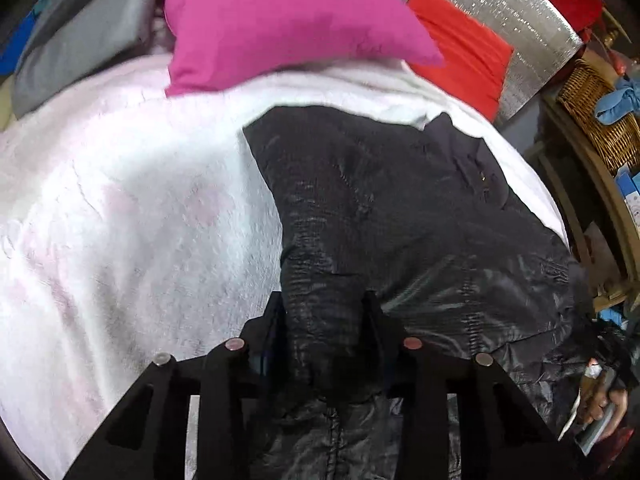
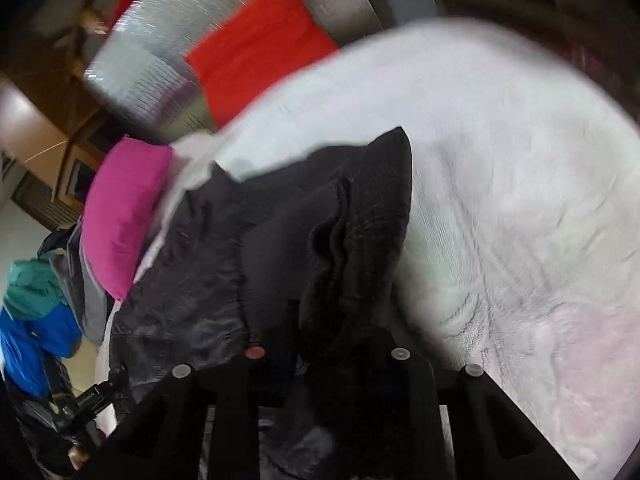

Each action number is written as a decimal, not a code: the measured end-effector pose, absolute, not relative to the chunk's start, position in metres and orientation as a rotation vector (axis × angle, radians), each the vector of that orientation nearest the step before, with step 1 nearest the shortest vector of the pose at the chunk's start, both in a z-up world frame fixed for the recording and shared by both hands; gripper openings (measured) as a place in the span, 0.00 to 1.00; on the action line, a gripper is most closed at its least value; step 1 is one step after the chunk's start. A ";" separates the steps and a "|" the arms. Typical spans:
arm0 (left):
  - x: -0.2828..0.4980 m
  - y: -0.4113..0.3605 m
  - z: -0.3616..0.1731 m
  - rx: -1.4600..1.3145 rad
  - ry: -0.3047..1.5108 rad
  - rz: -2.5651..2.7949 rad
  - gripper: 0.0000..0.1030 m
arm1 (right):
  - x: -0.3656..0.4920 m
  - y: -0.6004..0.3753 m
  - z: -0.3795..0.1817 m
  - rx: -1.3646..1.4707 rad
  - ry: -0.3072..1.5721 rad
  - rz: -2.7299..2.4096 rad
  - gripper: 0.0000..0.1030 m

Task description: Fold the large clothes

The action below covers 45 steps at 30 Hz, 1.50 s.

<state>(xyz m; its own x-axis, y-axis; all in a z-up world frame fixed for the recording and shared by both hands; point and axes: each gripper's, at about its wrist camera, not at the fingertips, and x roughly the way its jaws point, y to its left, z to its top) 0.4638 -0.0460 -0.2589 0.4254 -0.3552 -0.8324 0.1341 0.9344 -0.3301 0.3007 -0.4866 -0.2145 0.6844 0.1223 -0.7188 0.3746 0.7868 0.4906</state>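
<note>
A black jacket [image 1: 400, 216] lies on a white blanket [image 1: 120, 200], its long axis running from the camera up toward a pink pillow [image 1: 280, 20]. The left gripper [image 1: 324, 304] clamps a fold of the jacket; the right gripper [image 2: 336, 316], blurred, appears clenched on bunched fabric

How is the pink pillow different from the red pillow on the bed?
The pink pillow lies on the white blanket, close to the black jacket; the red pillow sits farther back, against the silver padded surface. The pink pillow shows almost whole and looks bigger; the red pillow is partly hidden behind it. Both are plain, single-colour cushions.
</note>
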 end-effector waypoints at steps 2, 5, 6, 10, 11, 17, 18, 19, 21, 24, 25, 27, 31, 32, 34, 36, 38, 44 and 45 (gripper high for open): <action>0.461 -0.045 -0.264 -0.214 1.104 -0.304 0.45 | 0.300 -0.483 -0.216 0.641 0.833 -0.167 0.26; 0.463 -0.050 -0.275 -0.178 1.151 -0.298 0.68 | 0.310 -0.481 -0.245 0.626 0.951 -0.222 0.41; 0.462 -0.050 -0.275 -0.176 1.153 -0.294 0.70 | 0.308 -0.482 -0.247 0.640 0.943 -0.230 0.43; 0.446 -0.039 -0.266 -0.172 1.135 -0.300 0.72 | 0.291 -0.482 -0.228 0.669 0.905 -0.190 0.67; 0.440 -0.036 -0.263 -0.165 1.128 -0.299 0.73 | 0.284 -0.482 -0.223 0.667 0.886 -0.188 0.67; 0.401 -0.014 -0.256 -0.139 1.112 -0.308 0.73 | 0.242 -0.489 -0.213 0.673 0.858 -0.179 0.67; 0.398 -0.012 -0.257 -0.133 1.114 -0.308 0.73 | 0.233 -0.490 -0.212 0.669 0.853 -0.177 0.67; 0.392 -0.009 -0.259 -0.130 1.117 -0.309 0.73 | 0.225 -0.491 -0.213 0.672 0.850 -0.173 0.67; 0.384 0.000 -0.264 -0.143 1.129 -0.315 0.73 | 0.211 -0.497 -0.216 0.692 0.845 -0.162 0.67; 0.385 0.005 -0.272 -0.200 1.160 -0.322 0.73 | 0.202 -0.507 -0.224 0.741 0.844 -0.144 0.67; 0.388 0.008 -0.272 -0.239 1.159 -0.328 0.73 | 0.201 -0.513 -0.226 0.773 0.829 -0.132 0.67; 0.399 0.014 -0.267 -0.323 1.129 -0.342 0.73 | 0.205 -0.523 -0.230 0.847 0.799 -0.112 0.68; 0.429 0.022 -0.263 -0.526 1.082 -0.394 0.75 | 0.232 -0.532 -0.236 0.968 0.765 -0.047 0.73; 0.436 0.021 -0.264 -0.553 1.081 -0.408 0.77 | 0.244 -0.531 -0.238 0.964 0.773 -0.052 0.73; 0.452 0.010 -0.269 -0.570 1.099 -0.438 0.77 | 0.267 -0.530 -0.246 0.947 0.802 -0.054 0.73; 0.465 -0.004 -0.276 -0.544 1.127 -0.457 0.77 | 0.286 -0.529 -0.258 0.953 0.838 -0.029 0.73; 0.475 -0.013 -0.282 -0.513 1.164 -0.480 0.77 | 0.309 -0.522 -0.273 0.941 0.913 0.038 0.68; 0.500 -0.037 -0.282 -0.398 1.152 -0.471 0.35 | 0.343 -0.491 -0.245 0.639 0.881 -0.025 0.28; 0.506 -0.040 -0.282 -0.392 1.149 -0.469 0.33 | 0.350 -0.486 -0.240 0.592 0.870 -0.051 0.27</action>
